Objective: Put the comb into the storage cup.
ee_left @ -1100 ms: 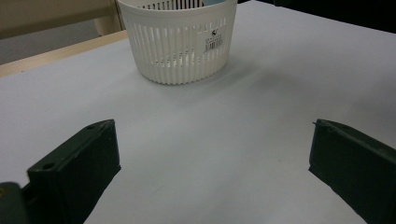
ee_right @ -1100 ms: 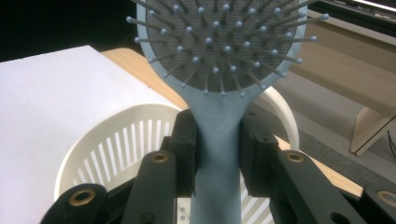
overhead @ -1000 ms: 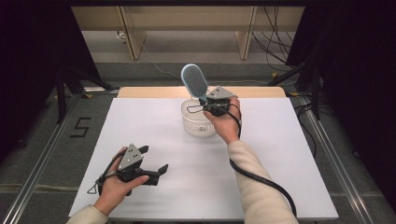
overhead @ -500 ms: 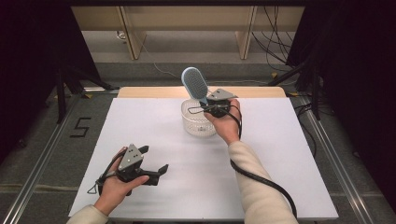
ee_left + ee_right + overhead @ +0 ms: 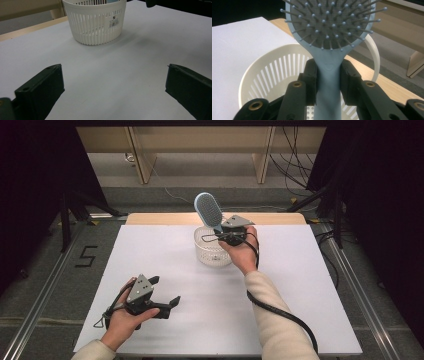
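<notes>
A light blue hairbrush (image 5: 208, 210) (image 5: 329, 37) stands head up over a round white slotted basket (image 5: 210, 251) (image 5: 95, 22) (image 5: 262, 75) at the back middle of the white table. My right gripper (image 5: 223, 236) (image 5: 327, 75) is shut on the brush's handle just below the bristled head, both pads pressing its sides. The handle's lower end is hidden behind the jaws. My left gripper (image 5: 164, 292) (image 5: 113, 82) rests open near the table's front left, aimed at the basket, with nothing between its jaws.
The white tabletop (image 5: 300, 285) has a wooden strip (image 5: 150, 218) along its far edge. Beyond it are wooden shelf legs and loose cables on the floor. A cable (image 5: 280, 312) trails from the right gripper along the forearm.
</notes>
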The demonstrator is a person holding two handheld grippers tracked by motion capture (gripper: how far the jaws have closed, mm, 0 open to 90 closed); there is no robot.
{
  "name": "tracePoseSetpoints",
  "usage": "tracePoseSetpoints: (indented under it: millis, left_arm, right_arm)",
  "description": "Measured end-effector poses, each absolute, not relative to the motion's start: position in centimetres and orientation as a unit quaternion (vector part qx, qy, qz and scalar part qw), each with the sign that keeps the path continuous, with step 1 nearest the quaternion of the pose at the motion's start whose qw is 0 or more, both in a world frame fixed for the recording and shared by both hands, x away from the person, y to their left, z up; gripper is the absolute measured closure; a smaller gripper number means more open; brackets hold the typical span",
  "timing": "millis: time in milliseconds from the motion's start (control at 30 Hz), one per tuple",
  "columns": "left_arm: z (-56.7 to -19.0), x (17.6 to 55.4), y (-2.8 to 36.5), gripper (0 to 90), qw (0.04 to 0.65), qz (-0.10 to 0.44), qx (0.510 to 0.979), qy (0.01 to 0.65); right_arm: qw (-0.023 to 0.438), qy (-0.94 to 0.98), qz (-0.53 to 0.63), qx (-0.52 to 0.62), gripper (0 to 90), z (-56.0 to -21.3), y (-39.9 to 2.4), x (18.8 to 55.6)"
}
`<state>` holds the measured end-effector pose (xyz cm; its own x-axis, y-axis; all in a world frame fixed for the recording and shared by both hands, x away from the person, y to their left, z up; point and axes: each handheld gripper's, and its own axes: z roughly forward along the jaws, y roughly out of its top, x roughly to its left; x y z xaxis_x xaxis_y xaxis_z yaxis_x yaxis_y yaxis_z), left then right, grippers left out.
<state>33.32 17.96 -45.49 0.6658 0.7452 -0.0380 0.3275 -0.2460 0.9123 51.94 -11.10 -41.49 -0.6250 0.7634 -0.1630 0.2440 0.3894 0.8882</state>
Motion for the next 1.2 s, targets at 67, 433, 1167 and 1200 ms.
tracePoseSetpoints:
  millis: [67,433,1167,1200]
  left_arm:
    - [-45.5,33.3,18.0,1.2,0.503,0.208,0.762,0.352]
    - [-45.5,33.3,18.0,1.2,0.503,0.207,0.762,0.352]
    - [-45.6,33.4,17.9,1.1,0.501,0.206,0.764,0.352]
    - [-45.6,33.4,17.9,1.2,0.5,0.206,0.764,0.352]
  right_arm:
    - [0.287,0.783,0.449,0.322,70.0,-41.5,-11.1,51.9]
    - [0.278,0.794,0.439,0.316,69.7,-41.4,-11.0,52.0]
    - [0.213,0.824,0.425,0.308,40.0,-39.1,-11.9,51.0]
    - [0.212,0.821,0.427,0.313,38.0,-39.1,-12.0,50.9]
